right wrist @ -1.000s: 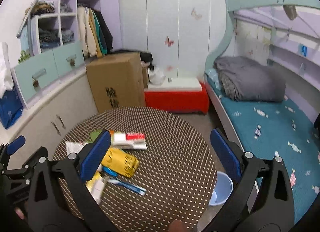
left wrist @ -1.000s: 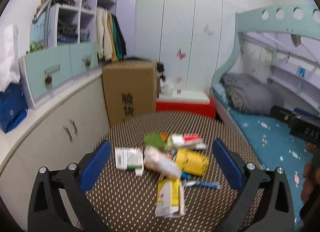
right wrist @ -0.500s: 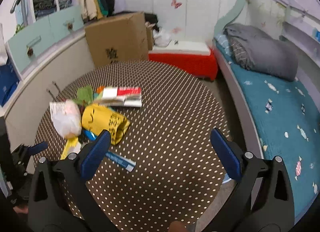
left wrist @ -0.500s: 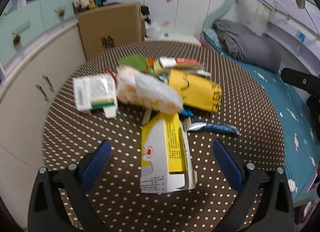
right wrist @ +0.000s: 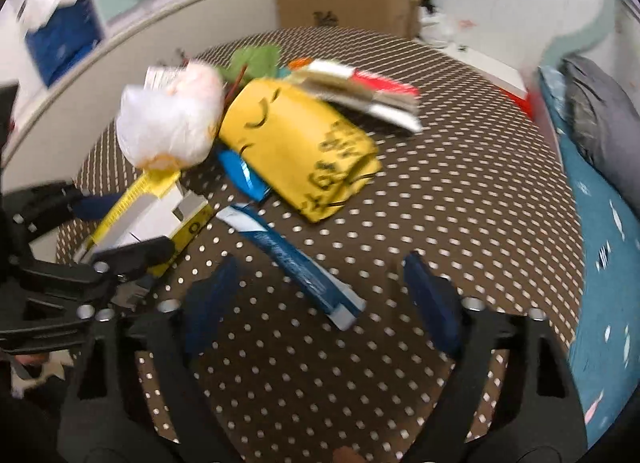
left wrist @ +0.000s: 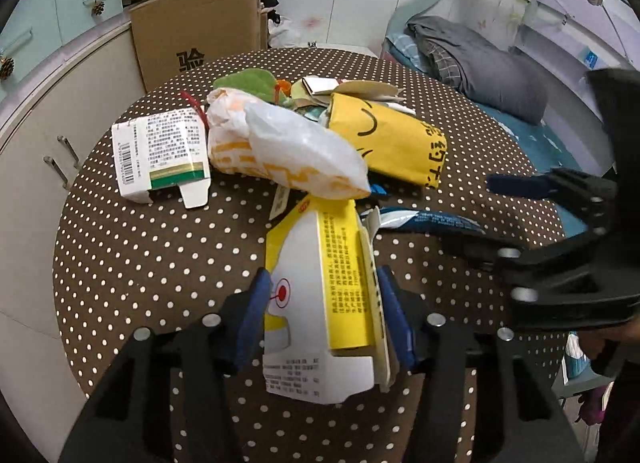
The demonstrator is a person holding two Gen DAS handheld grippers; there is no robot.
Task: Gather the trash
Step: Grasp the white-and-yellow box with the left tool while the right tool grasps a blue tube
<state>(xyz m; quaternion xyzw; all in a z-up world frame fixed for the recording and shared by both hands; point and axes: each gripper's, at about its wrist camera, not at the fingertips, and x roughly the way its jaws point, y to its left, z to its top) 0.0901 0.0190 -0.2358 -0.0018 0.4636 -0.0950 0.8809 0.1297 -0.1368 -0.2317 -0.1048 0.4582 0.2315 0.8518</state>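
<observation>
Left tool (left wrist: 320,315) amid piled trash (left wrist: 304,143)

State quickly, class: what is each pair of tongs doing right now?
Left tongs: just closing, pads against the yellow and white carton.
Right tongs: just closing, still open, the blue wrapper between them untouched.

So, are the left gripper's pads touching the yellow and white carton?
Touching: the left wrist view shows both pads of the left gripper against the sides of the yellow and white carton.
</observation>
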